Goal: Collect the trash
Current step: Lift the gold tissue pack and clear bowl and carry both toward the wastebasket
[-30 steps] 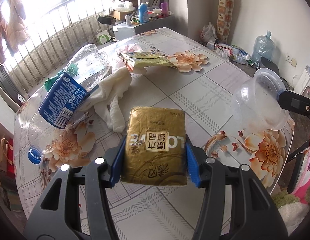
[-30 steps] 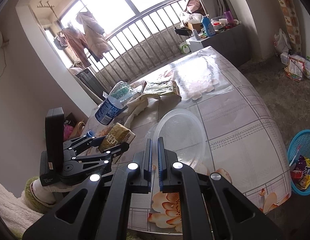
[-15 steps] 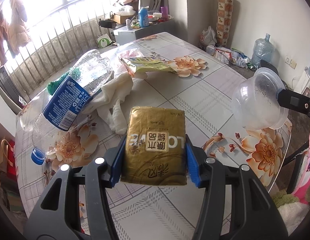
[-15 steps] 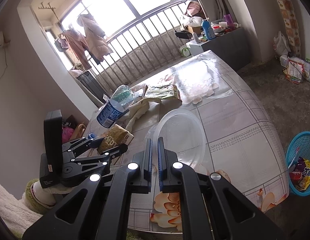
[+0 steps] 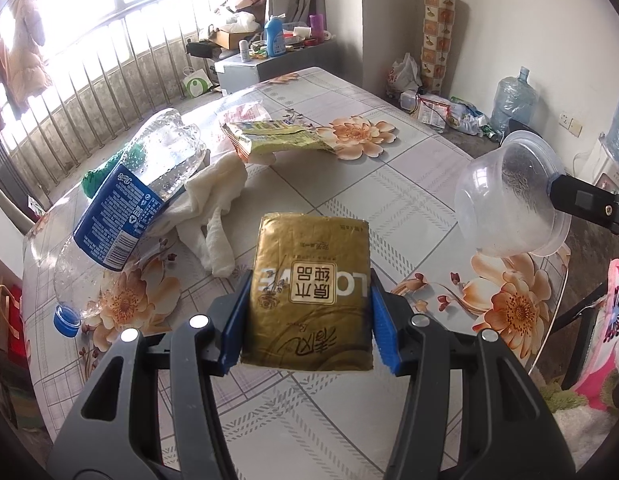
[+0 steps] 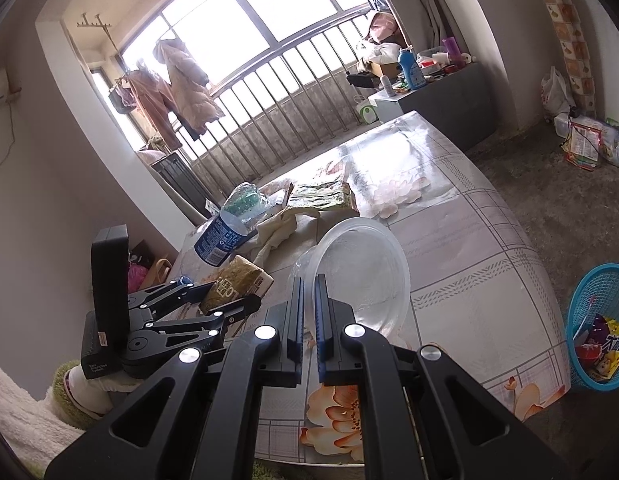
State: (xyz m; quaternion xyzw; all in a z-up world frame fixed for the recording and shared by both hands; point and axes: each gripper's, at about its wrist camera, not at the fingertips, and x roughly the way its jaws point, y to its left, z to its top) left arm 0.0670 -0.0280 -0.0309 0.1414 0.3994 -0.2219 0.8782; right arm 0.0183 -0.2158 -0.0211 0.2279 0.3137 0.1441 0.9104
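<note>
**Both grippers full, basket waiting on the floor**

The left gripper (image 5: 309,320) is clamping a gold tissue pack (image 5: 311,292) between its blue pads, holding it up over the near edge of the tabletop (image 5: 389,200). The right gripper (image 6: 308,312) is pinching the rim of a clear plastic bowl (image 6: 361,272), jaws nearly together on the thin wall; the bowl is looking empty, tipped on its side above the table's near edge. A bottle (image 5: 129,200), a white cloth (image 5: 213,200) and a green wrapper (image 5: 269,142) are lying toward the far left of the tabletop. A blue basket (image 6: 599,320) is sitting on the floor past the right edge, holding colourful wrappers.
</note>
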